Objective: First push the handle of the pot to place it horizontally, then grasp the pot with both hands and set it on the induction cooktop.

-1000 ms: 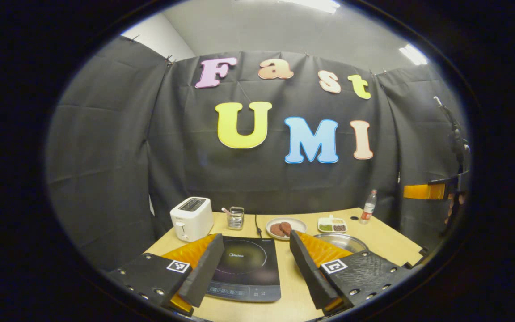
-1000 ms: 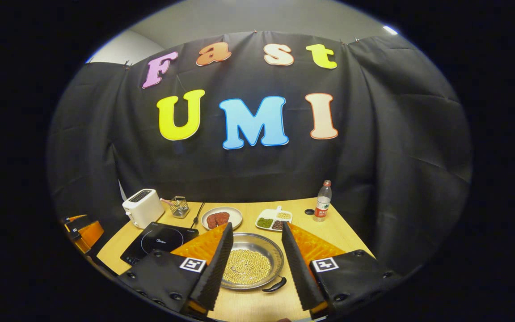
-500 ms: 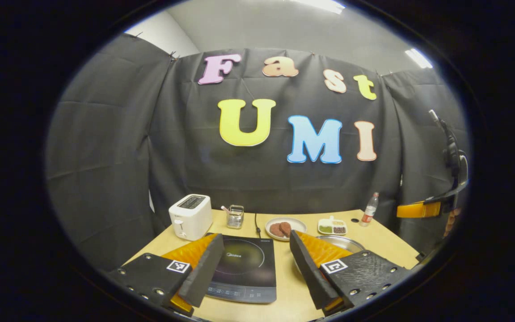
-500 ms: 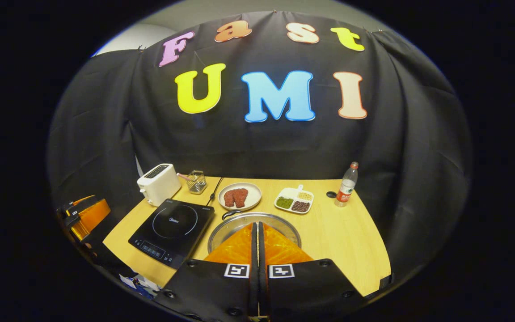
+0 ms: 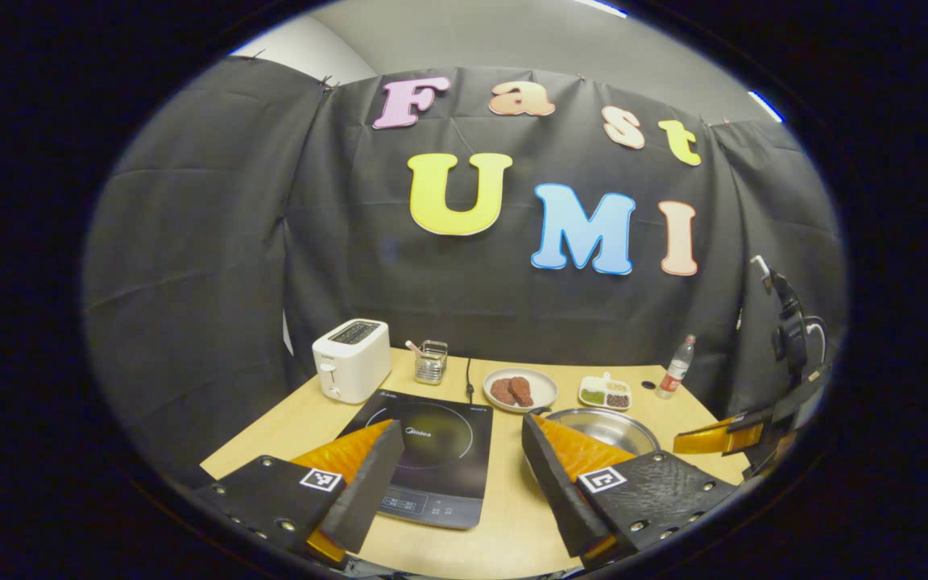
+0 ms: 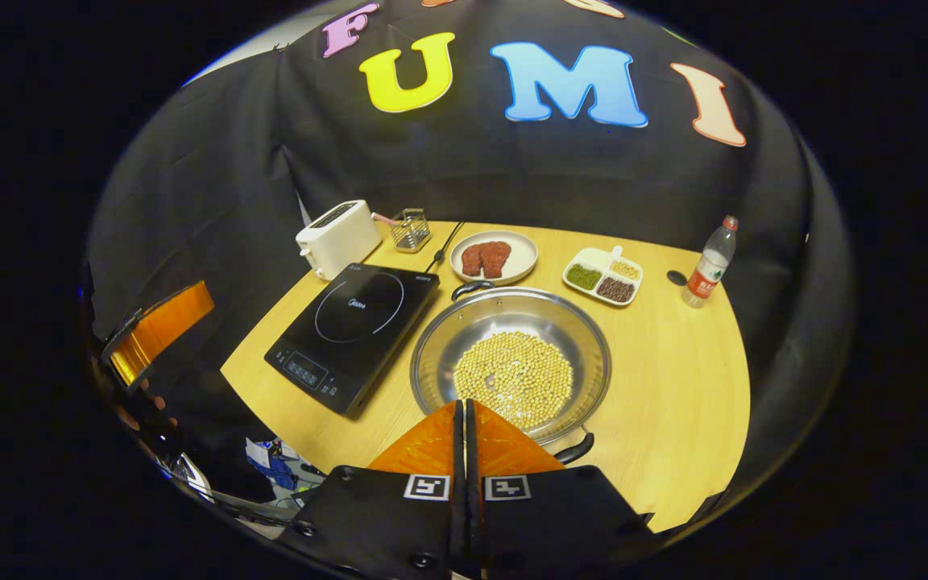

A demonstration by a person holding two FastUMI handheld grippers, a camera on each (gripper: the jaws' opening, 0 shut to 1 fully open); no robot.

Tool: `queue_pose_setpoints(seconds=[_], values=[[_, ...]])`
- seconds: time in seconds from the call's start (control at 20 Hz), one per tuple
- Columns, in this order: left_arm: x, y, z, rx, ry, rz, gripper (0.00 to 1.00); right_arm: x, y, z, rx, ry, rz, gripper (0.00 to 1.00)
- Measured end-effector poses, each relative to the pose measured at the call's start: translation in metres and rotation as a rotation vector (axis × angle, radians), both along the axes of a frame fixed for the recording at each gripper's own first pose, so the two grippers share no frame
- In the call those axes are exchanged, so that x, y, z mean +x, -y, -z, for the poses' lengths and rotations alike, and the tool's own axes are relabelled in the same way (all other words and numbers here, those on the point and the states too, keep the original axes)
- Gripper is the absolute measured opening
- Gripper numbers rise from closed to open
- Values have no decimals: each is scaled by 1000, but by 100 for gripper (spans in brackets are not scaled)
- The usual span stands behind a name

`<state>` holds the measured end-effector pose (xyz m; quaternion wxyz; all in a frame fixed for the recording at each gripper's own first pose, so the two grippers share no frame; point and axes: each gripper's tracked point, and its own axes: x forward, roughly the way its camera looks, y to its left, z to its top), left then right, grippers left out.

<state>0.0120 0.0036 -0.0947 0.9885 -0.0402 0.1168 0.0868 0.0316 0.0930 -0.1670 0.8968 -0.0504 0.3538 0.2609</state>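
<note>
A steel pot [image 6: 512,322] holding pale beans sits on the wooden table, just right of the black induction cooktop [image 6: 355,334]. One dark handle [image 6: 472,288] points to the far side, the other [image 6: 577,449] to the near side. My right gripper [image 6: 464,403] is shut with nothing in it, hanging above the pot's near rim. My left gripper [image 5: 461,425] is open over the near part of the cooktop [image 5: 432,447], with the pot [image 5: 613,427] to its right. The right gripper [image 5: 722,439] also shows at the far right of the left gripper view.
Along the back of the table [image 6: 673,403] stand a white toaster [image 6: 337,238], a wire basket [image 6: 411,229], a plate of meat [image 6: 493,258], a divided dish [image 6: 602,275] and a bottle [image 6: 710,264]. A black cord [image 6: 444,246] runs from the cooktop.
My right gripper went from open to shut, then rose and tipped down, so the whole pot lies below it. My left gripper pulled back a little and stayed open.
</note>
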Motion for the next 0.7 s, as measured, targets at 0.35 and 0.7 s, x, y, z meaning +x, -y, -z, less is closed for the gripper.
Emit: queue_pose_setpoints(seconds=[0.35,0.7], values=[[7,28,-3,22,-33,-33,88,-15,0,65,6,-185,-61,2],[-3,53,9,82,-93,-56,90,-8,12,114,-33,-253,-78,2]])
